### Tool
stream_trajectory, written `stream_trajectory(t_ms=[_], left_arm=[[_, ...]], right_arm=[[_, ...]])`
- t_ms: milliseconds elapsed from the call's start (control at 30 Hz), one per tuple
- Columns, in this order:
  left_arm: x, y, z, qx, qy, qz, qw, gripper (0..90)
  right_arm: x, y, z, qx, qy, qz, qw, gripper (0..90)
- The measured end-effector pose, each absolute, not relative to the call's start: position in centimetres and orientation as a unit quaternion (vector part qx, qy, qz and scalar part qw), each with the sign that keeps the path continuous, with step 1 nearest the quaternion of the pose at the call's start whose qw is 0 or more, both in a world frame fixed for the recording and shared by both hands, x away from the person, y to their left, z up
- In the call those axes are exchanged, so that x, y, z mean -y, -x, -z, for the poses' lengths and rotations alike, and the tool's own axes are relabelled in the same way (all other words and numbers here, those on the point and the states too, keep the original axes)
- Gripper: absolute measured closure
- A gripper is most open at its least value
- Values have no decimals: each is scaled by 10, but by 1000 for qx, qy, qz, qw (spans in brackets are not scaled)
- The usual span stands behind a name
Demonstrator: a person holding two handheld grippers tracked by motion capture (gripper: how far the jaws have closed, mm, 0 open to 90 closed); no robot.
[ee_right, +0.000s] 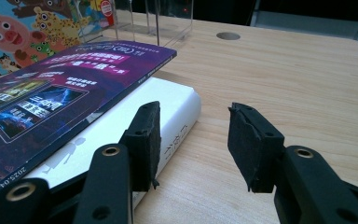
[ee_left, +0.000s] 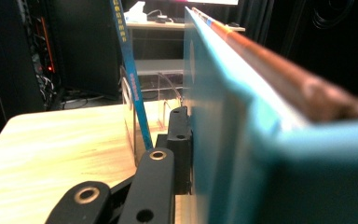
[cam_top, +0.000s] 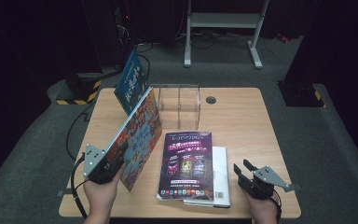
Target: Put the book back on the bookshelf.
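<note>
The left gripper's (cam_top: 103,164) jaws are pinched on the near bottom corner of a large, thin picture book with a teal edge and a cartoon-animal cover (cam_top: 137,137); in the left gripper view one black jaw lies flat against the book's teal face (ee_left: 223,140), so the grip looks firm. The book is raised on its lower edge and tilts to the left, its far end close to the clear acrylic book rack with dividers (cam_top: 179,105) at the back of the wooden table (cam_top: 242,121). A blue-covered book (cam_top: 131,81) already leans at the rack's left end, which suggests one volume is placed.

The right gripper's (cam_top: 248,171) jaws stand spread with nothing between them, resting near the table's front right edge; in the right gripper view they sit just beside the spine of a white paperback (ee_right: 168,116).

Judging by this, the work of filing books into the rack is under way, perhaps a quarter done. The picture book has been lifted but not yet slotted between the dividers. Two volumes are still flat on the table: a purple glossy magazine (cam_top: 186,165) lying on top of the white paperback, both untouched.
</note>
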State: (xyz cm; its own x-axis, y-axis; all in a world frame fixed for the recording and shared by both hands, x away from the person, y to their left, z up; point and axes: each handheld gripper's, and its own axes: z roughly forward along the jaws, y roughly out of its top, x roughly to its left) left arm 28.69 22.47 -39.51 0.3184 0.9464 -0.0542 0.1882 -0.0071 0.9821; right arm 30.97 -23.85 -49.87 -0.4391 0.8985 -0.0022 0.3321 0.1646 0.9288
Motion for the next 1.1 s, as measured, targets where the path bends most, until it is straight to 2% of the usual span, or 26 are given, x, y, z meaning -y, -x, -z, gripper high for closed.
stream_trajectory(t_ms=[333, 533, 1100], left_arm=[[-227, -289, 398, -455, -607, -364, 540, 795], [-223, -290, 396, -472, -594, -362, 542, 807], [-213, -301, 370, -469, -597, -375, 532, 812]], right_arm=[[239, -309, 499, -703, -439, -474, 297, 537], [238, -309, 499, -702, -440, -475, 298, 537], [241, -309, 498, -699, -441, -475, 300, 541]])
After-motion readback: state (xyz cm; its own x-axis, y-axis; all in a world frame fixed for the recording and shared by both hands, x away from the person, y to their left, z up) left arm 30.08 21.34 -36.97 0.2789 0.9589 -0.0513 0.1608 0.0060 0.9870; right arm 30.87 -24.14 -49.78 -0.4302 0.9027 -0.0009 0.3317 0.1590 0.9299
